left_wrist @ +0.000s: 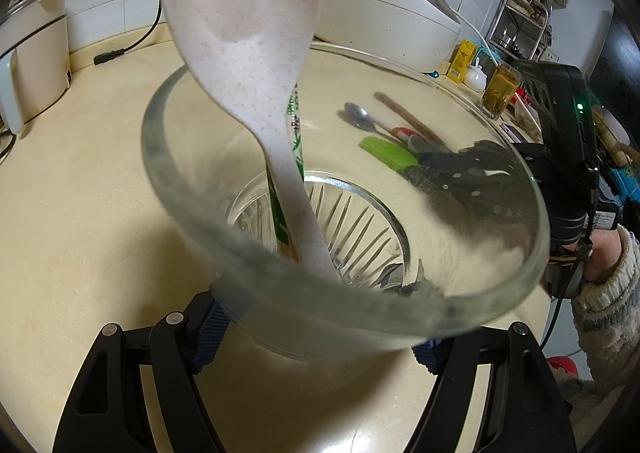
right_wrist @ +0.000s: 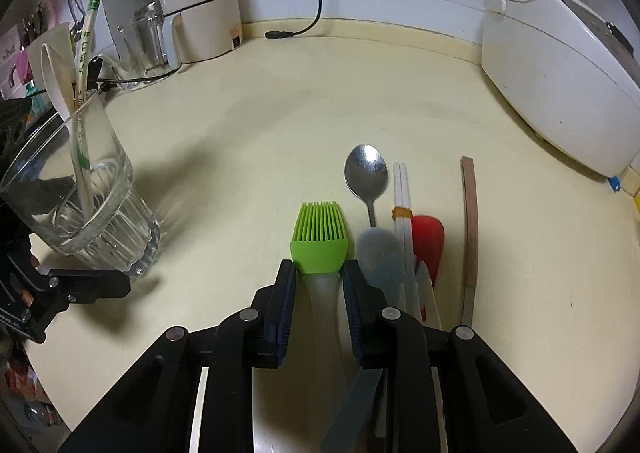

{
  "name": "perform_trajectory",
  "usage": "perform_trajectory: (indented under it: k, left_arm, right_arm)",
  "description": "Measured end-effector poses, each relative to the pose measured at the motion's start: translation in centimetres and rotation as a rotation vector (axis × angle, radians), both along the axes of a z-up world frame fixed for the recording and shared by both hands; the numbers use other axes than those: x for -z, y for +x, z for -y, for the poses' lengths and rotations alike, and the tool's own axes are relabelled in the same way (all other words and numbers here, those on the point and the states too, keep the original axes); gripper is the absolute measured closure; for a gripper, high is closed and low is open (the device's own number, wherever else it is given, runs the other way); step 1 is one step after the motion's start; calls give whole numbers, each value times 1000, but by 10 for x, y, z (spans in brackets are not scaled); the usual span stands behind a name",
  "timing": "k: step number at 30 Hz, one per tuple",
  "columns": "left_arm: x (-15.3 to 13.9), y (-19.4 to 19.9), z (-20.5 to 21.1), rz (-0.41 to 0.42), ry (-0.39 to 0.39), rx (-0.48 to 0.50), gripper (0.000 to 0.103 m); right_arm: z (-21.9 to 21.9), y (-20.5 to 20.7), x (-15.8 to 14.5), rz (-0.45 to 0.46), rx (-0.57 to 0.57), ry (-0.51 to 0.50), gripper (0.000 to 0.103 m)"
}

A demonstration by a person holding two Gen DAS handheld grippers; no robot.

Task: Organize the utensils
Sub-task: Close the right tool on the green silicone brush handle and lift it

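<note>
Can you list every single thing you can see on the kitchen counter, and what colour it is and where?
glass cup: one, clear, left side of counter, held by left claw
rice paddle: one, white speckled, standing in the cup
wrapped chopsticks: one pack, white and green, in the cup
brush: one, green, lying between right claw's fingers
metal spoon: one, silver, beside brush
blue spoon: one, pale blue
red spoon: one
brown stick: one, far right
rice cooker: one, white, back right
left claw: black, shut on cup
right claw: black, open around brush
</note>
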State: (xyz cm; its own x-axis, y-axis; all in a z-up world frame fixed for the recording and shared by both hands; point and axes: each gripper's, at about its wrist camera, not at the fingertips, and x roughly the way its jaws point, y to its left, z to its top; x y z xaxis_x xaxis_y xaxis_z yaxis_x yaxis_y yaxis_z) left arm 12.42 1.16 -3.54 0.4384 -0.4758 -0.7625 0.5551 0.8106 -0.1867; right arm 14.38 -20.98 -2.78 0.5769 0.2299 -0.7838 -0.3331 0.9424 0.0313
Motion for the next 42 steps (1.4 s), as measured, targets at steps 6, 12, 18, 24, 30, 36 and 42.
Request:
perform_trajectory:
  k: [6, 12, 18, 24, 30, 36, 42]
  left_arm:
    - [-1, -1, 1, 2, 5, 0, 24]
    - [-1, -1, 1, 2, 6, 0, 24]
    - [-1, 0, 2, 1, 3, 0, 24]
    - [0, 0, 2, 1, 2, 1, 24]
    - [0, 0, 2, 1, 2, 1, 24]
    - [0, 0, 2, 1, 3, 1, 24]
    - [0, 0, 2, 2, 3, 1, 24]
  right_arm:
    - [-14, 15, 1, 7, -21, -42, 75]
    - [-19, 22, 0, 7, -20, -35, 73]
    - [-24, 12, 0, 4, -47, -24, 71]
    - [-32, -16, 0, 4, -97, -19, 71]
    - [-26, -28, -1, -6, -43, 29, 71]
    - [-2, -9, -18, 0, 120, 133, 71]
    - [3, 23, -21, -58, 146, 197, 71]
